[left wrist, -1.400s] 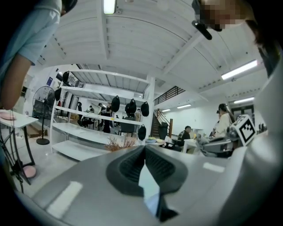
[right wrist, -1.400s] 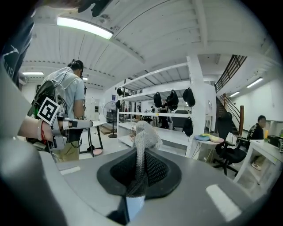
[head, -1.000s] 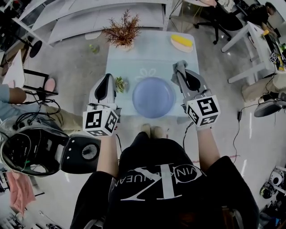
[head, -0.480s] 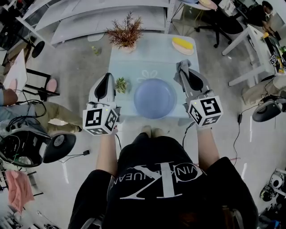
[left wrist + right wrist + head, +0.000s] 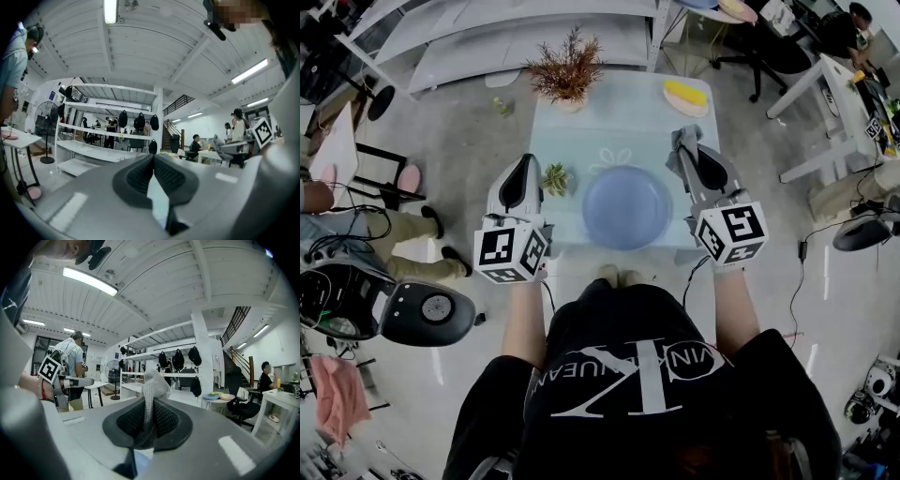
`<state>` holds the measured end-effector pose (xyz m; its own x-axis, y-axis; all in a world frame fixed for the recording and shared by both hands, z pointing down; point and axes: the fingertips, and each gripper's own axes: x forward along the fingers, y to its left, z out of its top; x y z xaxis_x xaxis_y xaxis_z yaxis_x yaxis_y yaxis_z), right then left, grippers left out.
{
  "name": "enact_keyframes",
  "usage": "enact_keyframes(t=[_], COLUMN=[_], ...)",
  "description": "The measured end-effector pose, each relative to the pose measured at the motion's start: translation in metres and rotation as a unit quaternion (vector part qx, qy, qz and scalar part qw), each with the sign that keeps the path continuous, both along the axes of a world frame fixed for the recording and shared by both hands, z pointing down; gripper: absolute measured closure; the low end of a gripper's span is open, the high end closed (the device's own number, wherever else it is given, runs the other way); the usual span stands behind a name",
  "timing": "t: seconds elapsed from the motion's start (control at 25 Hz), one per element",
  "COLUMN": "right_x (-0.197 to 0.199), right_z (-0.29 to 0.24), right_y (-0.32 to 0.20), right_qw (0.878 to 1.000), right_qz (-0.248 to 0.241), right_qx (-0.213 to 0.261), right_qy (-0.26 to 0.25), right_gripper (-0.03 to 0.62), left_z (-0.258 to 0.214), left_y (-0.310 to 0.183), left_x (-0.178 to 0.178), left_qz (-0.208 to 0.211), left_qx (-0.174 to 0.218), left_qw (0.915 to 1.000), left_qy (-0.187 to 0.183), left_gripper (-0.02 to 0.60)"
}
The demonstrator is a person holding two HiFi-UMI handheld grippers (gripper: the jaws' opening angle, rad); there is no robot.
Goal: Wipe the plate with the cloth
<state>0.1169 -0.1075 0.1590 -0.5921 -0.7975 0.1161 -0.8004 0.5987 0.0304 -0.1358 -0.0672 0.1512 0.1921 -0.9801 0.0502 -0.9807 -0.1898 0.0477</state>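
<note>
Right gripper [image 5: 149,401] pinches the grey cloth [image 5: 153,382], which pokes up past its tips; left gripper [image 5: 153,158] is pressed together, seemingly on nothing; the blue plate [image 5: 626,207] lies between them on the pale table [image 5: 581,131].

Bright, even overhead light from ceiling tubes [image 5: 110,10], which clip to white in both gripper views. Head view is sharp at centre with faint shadows on the floor [image 5: 469,141] and smeared corners. Gripper views show heavy fisheye, bowed beams and black vignetted corners. Left claw [image 5: 153,157] and right claw [image 5: 149,401] housings up close look soft.
</note>
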Motion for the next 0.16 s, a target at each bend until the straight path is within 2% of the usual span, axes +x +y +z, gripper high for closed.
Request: enact_keyframes(t=[0.16], right_x=[-0.0032], right_z=[0.003], right_y=[0.0012], right_qw=[1.0], right_qz=[-0.001], right_qx=[-0.001], right_qy=[-0.001], right_gripper=[0.558], left_z=[0.0021], left_y=[0.0021], left_x=[-0.0052], left_qz=[-0.003], left_qx=[0.0], left_qw=[1.0], left_qy=[0.001], left_gripper=[0.581])
